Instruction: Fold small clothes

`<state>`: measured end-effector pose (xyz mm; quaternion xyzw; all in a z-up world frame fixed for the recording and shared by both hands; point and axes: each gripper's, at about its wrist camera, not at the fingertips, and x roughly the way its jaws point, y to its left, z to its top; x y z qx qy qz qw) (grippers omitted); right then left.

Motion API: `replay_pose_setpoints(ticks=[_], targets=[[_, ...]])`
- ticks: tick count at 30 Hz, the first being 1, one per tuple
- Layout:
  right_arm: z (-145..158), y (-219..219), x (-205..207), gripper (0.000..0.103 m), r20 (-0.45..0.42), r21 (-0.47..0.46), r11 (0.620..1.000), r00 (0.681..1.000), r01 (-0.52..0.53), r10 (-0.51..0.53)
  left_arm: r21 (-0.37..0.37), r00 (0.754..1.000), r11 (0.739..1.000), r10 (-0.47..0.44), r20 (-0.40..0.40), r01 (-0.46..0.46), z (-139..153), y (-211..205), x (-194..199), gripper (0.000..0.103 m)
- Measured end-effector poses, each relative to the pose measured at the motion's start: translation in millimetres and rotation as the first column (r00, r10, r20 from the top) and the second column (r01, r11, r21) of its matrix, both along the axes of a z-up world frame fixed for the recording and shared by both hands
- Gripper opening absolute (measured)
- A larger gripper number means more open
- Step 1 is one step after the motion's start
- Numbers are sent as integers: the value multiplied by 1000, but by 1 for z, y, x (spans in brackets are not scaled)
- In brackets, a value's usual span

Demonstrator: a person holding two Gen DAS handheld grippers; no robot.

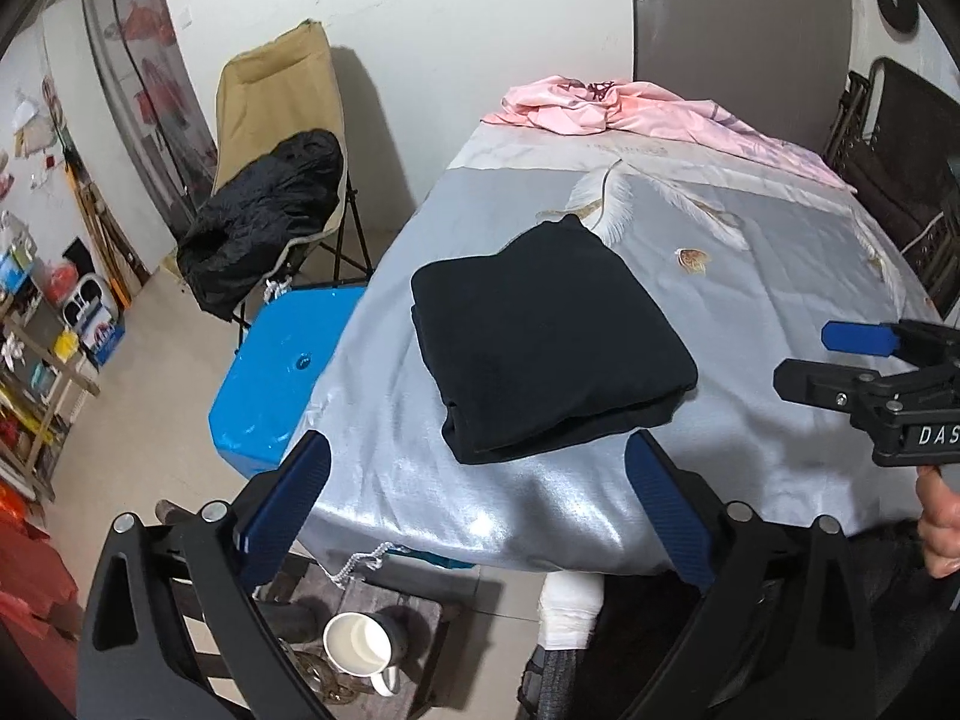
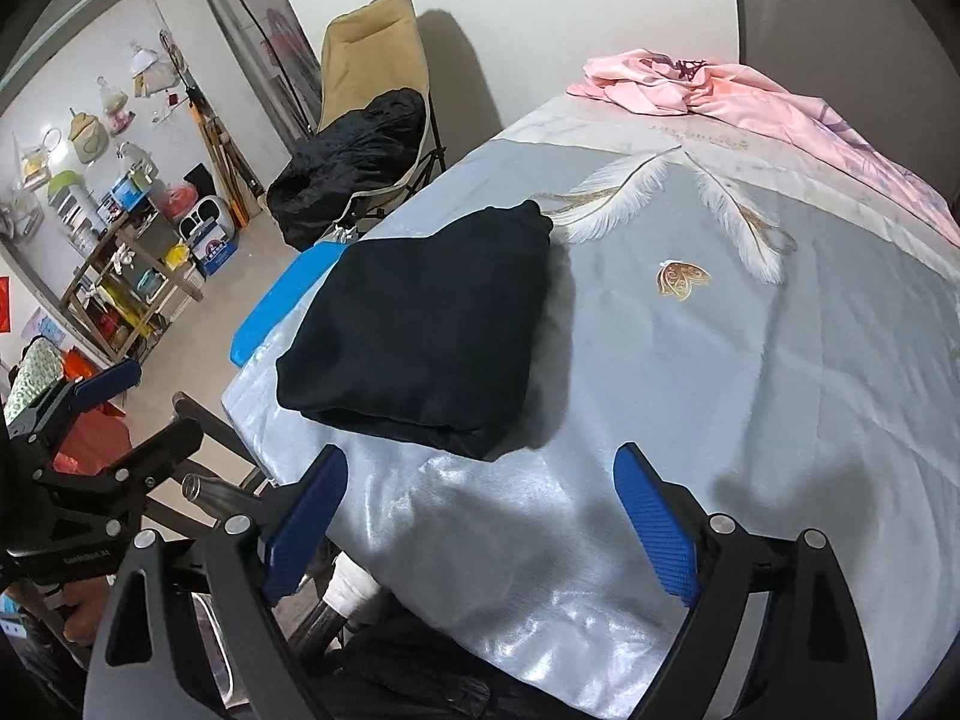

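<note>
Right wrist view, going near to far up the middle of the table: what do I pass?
Right gripper, open → shiny grey satin tablecloth → folded black garment → white feather print → crumpled pink fabric at the far edge.

Both wrist views near table edge, sharing black garment

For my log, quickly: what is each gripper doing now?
Left gripper: open, holding nothing.
Right gripper: open, holding nothing; the folded black garment lies free.
</note>
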<state>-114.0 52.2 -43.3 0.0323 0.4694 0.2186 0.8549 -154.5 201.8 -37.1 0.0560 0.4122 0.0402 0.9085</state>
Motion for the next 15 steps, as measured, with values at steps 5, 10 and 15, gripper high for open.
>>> replay_pose_setpoints(ticks=[5,10,15], targets=[[-1,0,2,91,-6,-4,1000,1000,-5,5,0,1000,1000,4,-1,-4,0,0,0,96],[-1,0,0,91,3,-3,1000,1000,-3,3,8,1000,1000,26,-12,-26,-2,1,2,96],[0,-1,-1,91,7,-1,1000,1000,-2,2,18,1000,1000,18,-5,-18,0,-1,2,96]])
